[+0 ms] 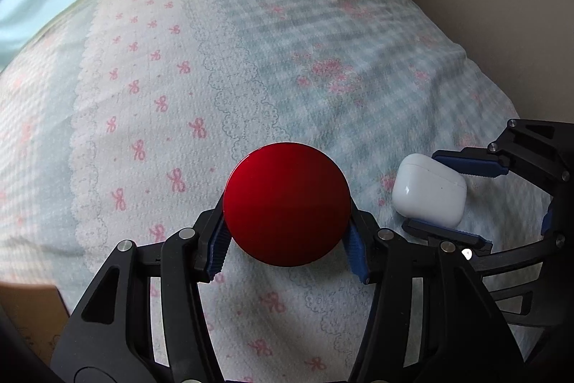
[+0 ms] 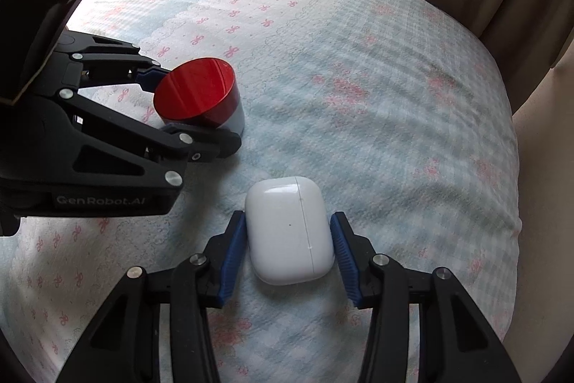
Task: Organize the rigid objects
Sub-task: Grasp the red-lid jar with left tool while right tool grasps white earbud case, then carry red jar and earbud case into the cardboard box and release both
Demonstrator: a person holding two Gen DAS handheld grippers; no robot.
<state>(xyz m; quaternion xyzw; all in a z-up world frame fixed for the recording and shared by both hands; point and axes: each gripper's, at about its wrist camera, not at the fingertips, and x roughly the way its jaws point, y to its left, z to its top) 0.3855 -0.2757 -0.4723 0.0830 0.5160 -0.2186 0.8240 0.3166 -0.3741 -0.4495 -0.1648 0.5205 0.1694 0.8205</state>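
The left gripper [image 1: 287,239] has its blue pads against both sides of the red jar [image 1: 287,203], closed to the jar's width; the right gripper [image 2: 290,250] is closed the same way on the short sides of the white case [image 2: 290,234]. Both things sit on the patterned cover [image 1: 161,78], the case just to the right of the jar, the two apart.

Risks, as I judge them: the jar's wall is round and glossy, so the pads meet it along thin lines, and a tilt on lifting could let it roll or slide out. The case is smooth with rounded corners and is held near its lower half, so it may pivot or squirt forward if the squeeze is uneven. The cover is soft, so a dropped piece could roll off. The grippers work close together, and the right one's near finger lies just beside the left one's outer links in the left view, so a careless swing may knock them.

Hard to tell: the jar's lower, paler part is mostly hidden by the left fingers. Where the things should go is not in view. A brown box corner [image 1: 32,307] is cut off at the left edge
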